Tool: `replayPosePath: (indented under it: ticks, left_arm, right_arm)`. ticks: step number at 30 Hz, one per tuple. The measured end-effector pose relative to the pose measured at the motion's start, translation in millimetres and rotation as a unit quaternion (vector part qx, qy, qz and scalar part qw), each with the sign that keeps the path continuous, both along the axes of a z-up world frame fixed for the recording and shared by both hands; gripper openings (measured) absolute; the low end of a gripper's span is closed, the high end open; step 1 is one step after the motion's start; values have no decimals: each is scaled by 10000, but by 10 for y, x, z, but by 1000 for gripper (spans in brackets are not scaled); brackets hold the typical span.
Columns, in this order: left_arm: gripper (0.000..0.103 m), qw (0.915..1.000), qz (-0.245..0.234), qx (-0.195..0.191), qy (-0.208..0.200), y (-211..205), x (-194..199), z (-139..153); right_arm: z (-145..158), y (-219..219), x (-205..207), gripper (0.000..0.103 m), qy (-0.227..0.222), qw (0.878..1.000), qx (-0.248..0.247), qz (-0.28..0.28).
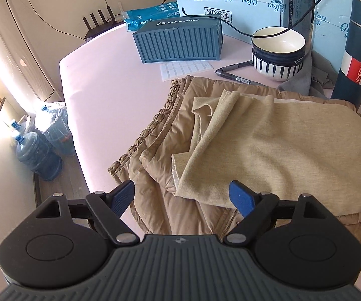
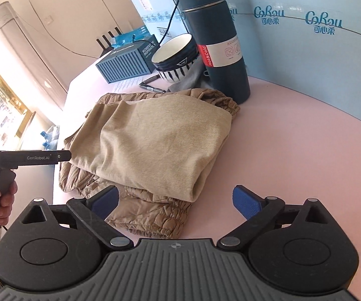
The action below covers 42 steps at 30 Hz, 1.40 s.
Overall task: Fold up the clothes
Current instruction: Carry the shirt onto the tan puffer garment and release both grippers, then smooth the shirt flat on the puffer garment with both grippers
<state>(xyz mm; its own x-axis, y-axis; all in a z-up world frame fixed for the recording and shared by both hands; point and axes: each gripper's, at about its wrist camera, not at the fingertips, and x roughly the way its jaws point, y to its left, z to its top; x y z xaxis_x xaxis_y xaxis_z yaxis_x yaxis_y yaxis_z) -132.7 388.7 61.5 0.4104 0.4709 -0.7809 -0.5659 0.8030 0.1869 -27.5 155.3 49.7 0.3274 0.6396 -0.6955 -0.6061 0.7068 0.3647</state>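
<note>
Clothes sit stacked mid-tabletop (image 2: 293,135): a beige knit garment (image 2: 160,140) lies folded over a tan quilted jacket (image 2: 153,215), its right edge doubled and neat, its left side showing a loose turned-up flap (image 1: 213,115). Stack sits just in front of the thermos (image 2: 215,37) and bowl (image 2: 175,57), probably to keep the near surface free. Left tongs (image 1: 181,195) spread, holding nothing, over the flap side; right tongs (image 2: 175,200) spread, holding nothing, at the near corner. Fits either mid-fold or tidying a finished stack.

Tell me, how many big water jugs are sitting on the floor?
2 clearly: one blue water jug nearest, another behind it in plastic wrap. A blue cap further left hints at a third, mostly hidden.
</note>
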Motion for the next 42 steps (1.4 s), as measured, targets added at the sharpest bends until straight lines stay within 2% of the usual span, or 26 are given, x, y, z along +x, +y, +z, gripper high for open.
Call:
replayPosePath:
  ticks: [8, 17, 20, 26, 29, 32, 35, 38, 42]
  left_arm:
    - [82, 9995, 175, -158, 187, -10, -80, -56]
    - [82, 9979, 206, -161, 588, 71, 63, -170]
    - [82, 9977, 191, -97, 637, 105, 105, -175]
    - [82, 9980, 128, 49, 621, 151, 168, -71]
    - [83, 9975, 141, 79, 689, 132, 214, -19]
    - [83, 9966, 132, -56, 817, 43, 263, 21]
    - [83, 9962, 102, -133, 851, -93, 300, 65]
    - [83, 9965, 96, -147, 819, -190, 300, 107]
    - [83, 9970, 68, -154, 760, -269, 262, 156]
  right_arm:
    - [130, 194, -222, 102, -281, 9975, 45, 652]
    - [186, 244, -143, 103, -513, 9947, 197, 867]
    - [218, 217, -73, 103, -658, 9940, 286, 824]
    - [301, 6, 114, 103, -878, 9933, 720, 231]
    - [318, -55, 228, 103, -676, 9952, 701, -134]
    - [345, -66, 301, 103, -255, 9962, 529, -647]
    - [392, -28, 239, 103, 72, 9931, 709, -935]
    - [404, 119, 143, 103, 209, 9942, 455, -956]
    - [386, 429, -41, 103, 107, 9980, -184, -603]
